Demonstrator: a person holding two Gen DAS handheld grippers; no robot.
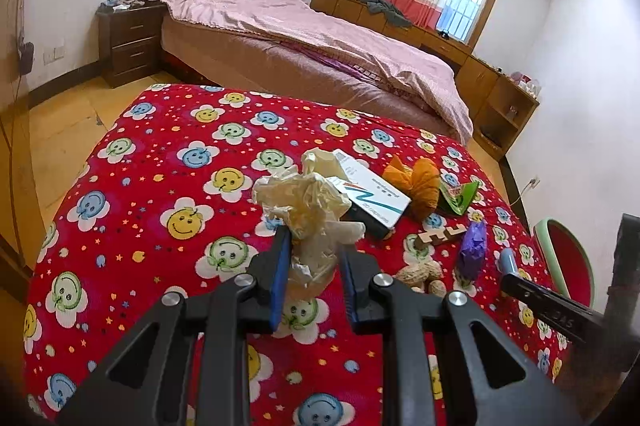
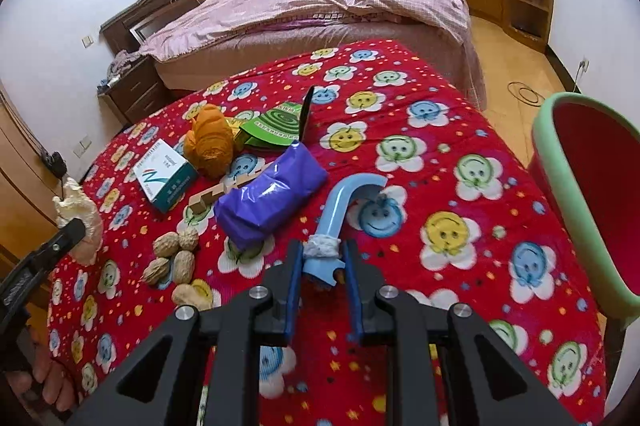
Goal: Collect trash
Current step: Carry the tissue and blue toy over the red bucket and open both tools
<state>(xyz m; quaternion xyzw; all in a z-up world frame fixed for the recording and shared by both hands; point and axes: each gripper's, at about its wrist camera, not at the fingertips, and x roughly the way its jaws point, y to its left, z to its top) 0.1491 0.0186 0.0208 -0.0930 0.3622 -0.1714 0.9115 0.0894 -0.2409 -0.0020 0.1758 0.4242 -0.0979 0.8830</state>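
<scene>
My left gripper (image 1: 314, 240) is shut on a crumpled cream plastic bag (image 1: 308, 202) and holds it above the red smiley-flower blanket (image 1: 160, 186); the bag also shows at the left edge of the right wrist view (image 2: 78, 218). My right gripper (image 2: 322, 250) is shut on a curved light-blue handle (image 2: 340, 210) with grey tape around it, low over the blanket (image 2: 460, 154). A purple wrapped bundle (image 2: 268, 198), several peanuts (image 2: 176, 258), a wooden puzzle piece (image 2: 212, 196), a white and teal box (image 2: 164, 174), an orange cloth bundle (image 2: 210, 142) and a green packet (image 2: 276, 128) lie on the blanket.
A red bin with a green rim (image 2: 592, 194) stands to the right of the blanket; it also shows in the left wrist view (image 1: 568, 258). A bed with pink covers (image 1: 304, 38), a dark nightstand (image 1: 132, 42) and wooden cabinets (image 1: 492, 82) stand behind.
</scene>
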